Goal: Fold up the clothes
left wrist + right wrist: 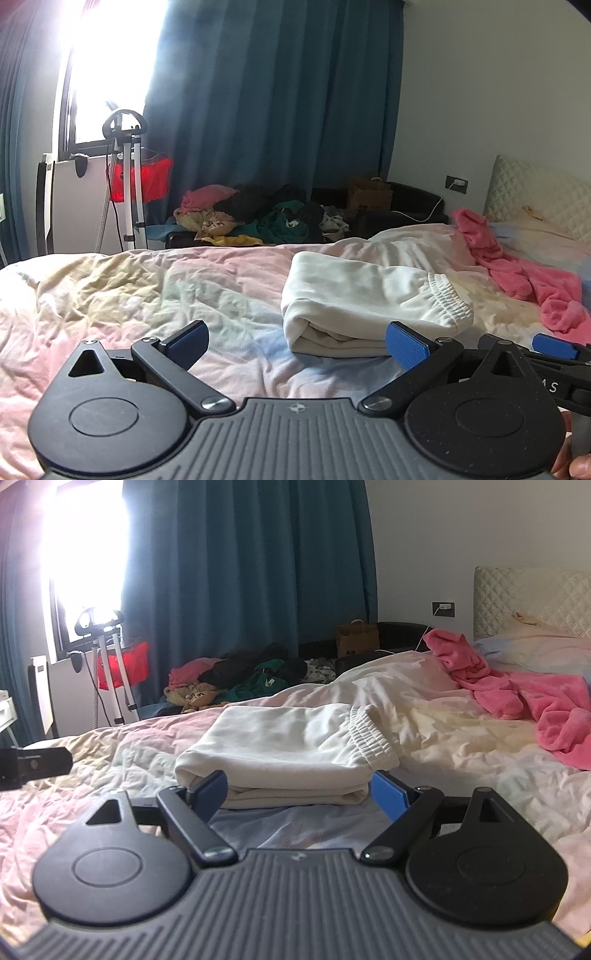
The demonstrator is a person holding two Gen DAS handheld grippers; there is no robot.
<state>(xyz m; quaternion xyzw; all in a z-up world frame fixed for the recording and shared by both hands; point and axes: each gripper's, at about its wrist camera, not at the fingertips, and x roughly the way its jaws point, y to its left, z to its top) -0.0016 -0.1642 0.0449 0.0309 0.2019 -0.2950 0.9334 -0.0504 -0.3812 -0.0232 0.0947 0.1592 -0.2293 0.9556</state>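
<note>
A folded white garment with an elastic waistband (373, 295) (291, 749) lies on the pastel bed sheet (147, 295) (92, 768). My left gripper (295, 341) is open and empty, hovering over the sheet just left of and in front of the garment. My right gripper (295, 794) is open and empty, its blue pads (212, 788) flanking the garment's near folded edge without holding it. Part of the right gripper (554, 345) shows at the right edge of the left wrist view. A pink fleece garment (524, 266) (517, 690) lies crumpled to the right.
A pile of mixed clothes (258, 214) (236, 683) sits on a dark bench beyond the bed. A brown paper bag (369, 195) (357, 638), a white stand with red fabric (133, 184), blue curtains (277, 92) and a quilted headboard (535, 598) stand around.
</note>
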